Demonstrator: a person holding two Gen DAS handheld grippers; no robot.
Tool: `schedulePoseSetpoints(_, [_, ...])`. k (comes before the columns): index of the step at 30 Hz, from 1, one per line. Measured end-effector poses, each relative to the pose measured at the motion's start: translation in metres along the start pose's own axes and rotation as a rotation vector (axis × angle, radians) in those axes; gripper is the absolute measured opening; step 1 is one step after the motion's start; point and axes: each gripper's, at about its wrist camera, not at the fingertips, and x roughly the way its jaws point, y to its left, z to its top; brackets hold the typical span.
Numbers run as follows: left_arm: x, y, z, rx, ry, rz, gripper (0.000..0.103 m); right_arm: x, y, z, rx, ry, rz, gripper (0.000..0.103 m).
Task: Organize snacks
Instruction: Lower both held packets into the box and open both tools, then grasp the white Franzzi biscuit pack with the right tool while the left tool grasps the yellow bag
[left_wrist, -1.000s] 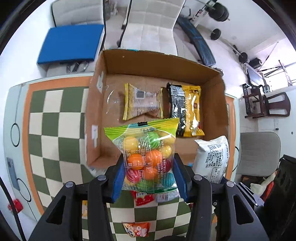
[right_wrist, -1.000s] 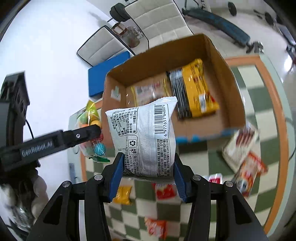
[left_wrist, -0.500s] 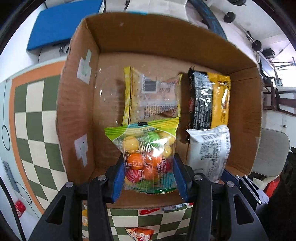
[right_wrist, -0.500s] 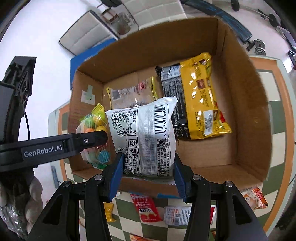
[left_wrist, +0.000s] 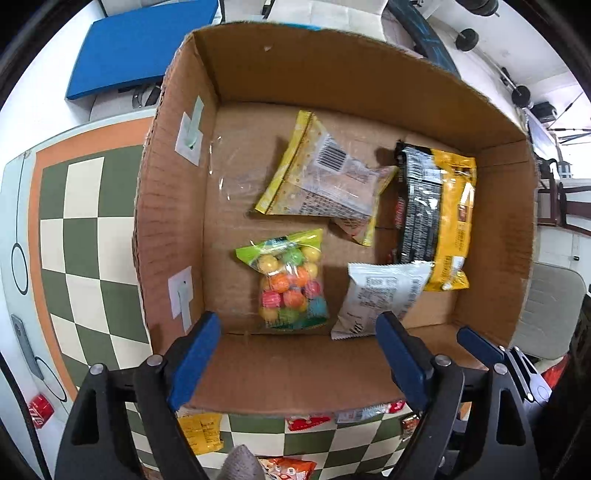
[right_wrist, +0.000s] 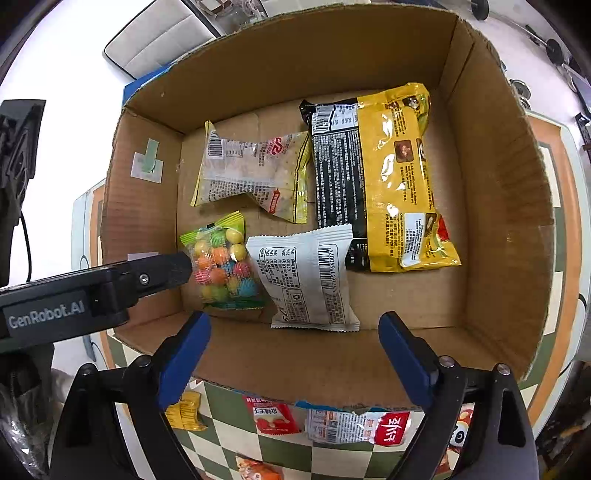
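A brown cardboard box (left_wrist: 173, 206) (right_wrist: 509, 206) stands on the checkered table. On its floor lie a bag of coloured candy balls (left_wrist: 291, 284) (right_wrist: 221, 266), a white snack packet (left_wrist: 380, 295) (right_wrist: 310, 277), a clear yellow-edged cracker pack (left_wrist: 325, 177) (right_wrist: 251, 170) and a black-and-yellow bag (left_wrist: 439, 218) (right_wrist: 384, 177). My left gripper (left_wrist: 297, 345) hangs over the box's near wall, its jaws opening, nothing between them. My right gripper (right_wrist: 295, 341) is likewise above the near wall with jaws opening and empty. The left gripper's black body (right_wrist: 92, 291) shows at the left of the right wrist view.
More snack packs lie on the green-and-cream checkered table (left_wrist: 74, 236) in front of the box: a yellow one (left_wrist: 199, 432), red ones (right_wrist: 273, 415) and an orange one (left_wrist: 288, 467). A blue pad (left_wrist: 136, 48) and chairs stand beyond the table.
Both grippers have let go: the candy bag and the white packet dropped from the jaws onto the box floor. Both pairs of jaws spread wide. Both grippers came down closer to the box.
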Motion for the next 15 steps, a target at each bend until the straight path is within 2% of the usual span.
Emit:
schedulePoseSetpoints(4, [-0.020,-0.008,-0.012,0.034,-0.048,0.009,0.086,-0.012,0.003,-0.005,-0.009,-0.029,-0.014,0.096])
schedulePoseSetpoints(7, [-0.051,-0.022,-0.036,0.064,-0.161,0.021,0.086,-0.028,0.001,-0.012,-0.006,-0.049,0.006,0.097])
schedulePoseSetpoints(11, [-0.086,-0.041,-0.074,0.083,-0.287,0.020,0.086,-0.059,-0.011,-0.031,0.016,-0.091,0.073,0.097])
schedulePoseSetpoints(15, [-0.103,-0.063,-0.113,0.063,-0.398,0.040,0.086,-0.096,-0.042,-0.060,0.071,-0.156,0.085,0.097])
